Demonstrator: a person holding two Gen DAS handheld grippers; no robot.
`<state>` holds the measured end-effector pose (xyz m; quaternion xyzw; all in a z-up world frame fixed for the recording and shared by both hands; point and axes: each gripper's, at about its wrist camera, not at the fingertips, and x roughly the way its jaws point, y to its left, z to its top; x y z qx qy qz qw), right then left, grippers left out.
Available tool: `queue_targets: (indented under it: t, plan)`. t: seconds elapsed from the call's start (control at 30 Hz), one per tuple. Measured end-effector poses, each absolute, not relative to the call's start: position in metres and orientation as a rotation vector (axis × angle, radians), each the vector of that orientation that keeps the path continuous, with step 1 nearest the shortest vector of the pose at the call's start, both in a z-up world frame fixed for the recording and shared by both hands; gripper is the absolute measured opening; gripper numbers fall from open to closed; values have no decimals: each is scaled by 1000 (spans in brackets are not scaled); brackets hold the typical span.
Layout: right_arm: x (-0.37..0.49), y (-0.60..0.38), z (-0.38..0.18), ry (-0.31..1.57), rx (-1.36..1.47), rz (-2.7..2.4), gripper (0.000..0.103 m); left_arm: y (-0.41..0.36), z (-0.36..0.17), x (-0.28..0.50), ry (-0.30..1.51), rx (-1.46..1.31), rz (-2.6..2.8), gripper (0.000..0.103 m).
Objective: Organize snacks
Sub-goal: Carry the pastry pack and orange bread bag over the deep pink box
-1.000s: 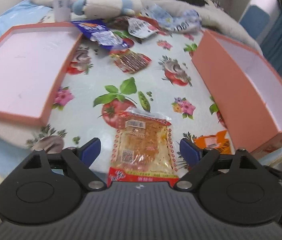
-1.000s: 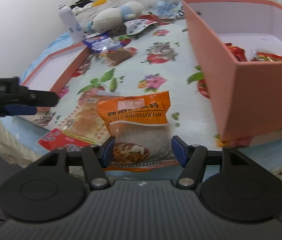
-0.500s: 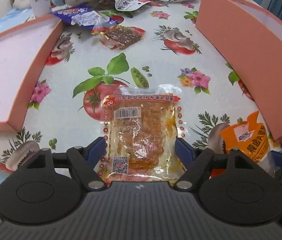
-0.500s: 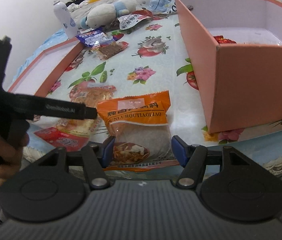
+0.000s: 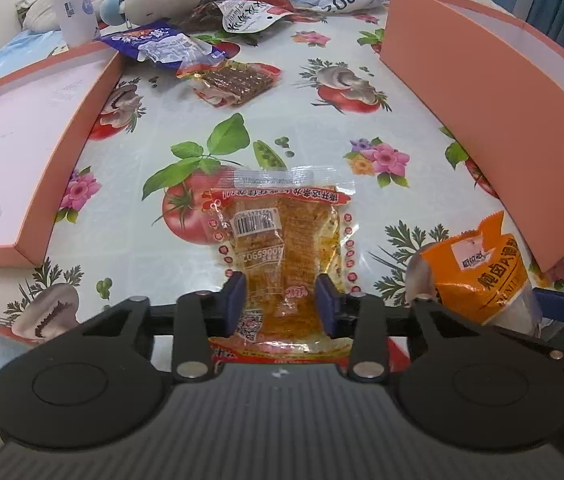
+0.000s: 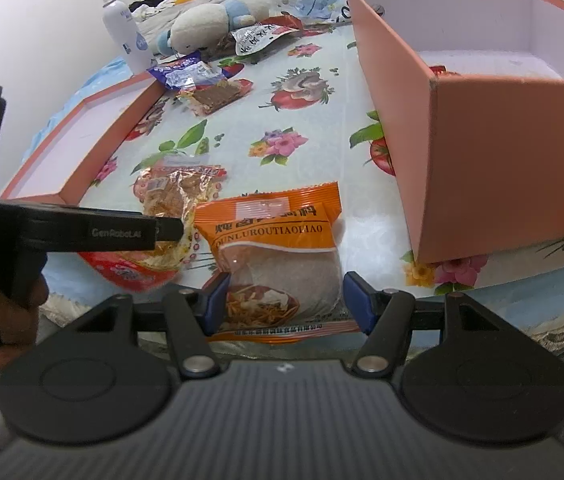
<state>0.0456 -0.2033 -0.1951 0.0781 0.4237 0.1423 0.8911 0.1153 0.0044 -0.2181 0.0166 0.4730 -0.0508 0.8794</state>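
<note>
At bottom centre, the left tool (image 5: 280, 300) pinches the clear spicy snack packet (image 5: 282, 248) on the table (image 5: 301, 128). The right tool (image 6: 285, 300) straddles the orange noodle packet (image 6: 278, 256), fingers wide, contact unclear. Upper right: the pink box (image 6: 513, 160).

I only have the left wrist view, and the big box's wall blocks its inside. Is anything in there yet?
Observer: Yes. In the right wrist view a red wrapper peeks over the near wall of the box. That wall hides the floor around it.
Operator: And the right hand-held gripper? I only see its tip by the orange packet.
Observer: Its jaws stand open, one finger on each side of the orange packet, which lies at the table's near edge.
</note>
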Motion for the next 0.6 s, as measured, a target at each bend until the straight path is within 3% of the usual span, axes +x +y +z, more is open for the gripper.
queue_targets:
  t: [0.17, 0.6]
  plan:
    - [44, -203, -184, 856, 160, 294, 63, 13, -204, 110, 972, -54, -112, 31]
    - [30, -215, -134, 779, 199, 286, 63, 8, -127, 64, 836, -145, -128, 31]
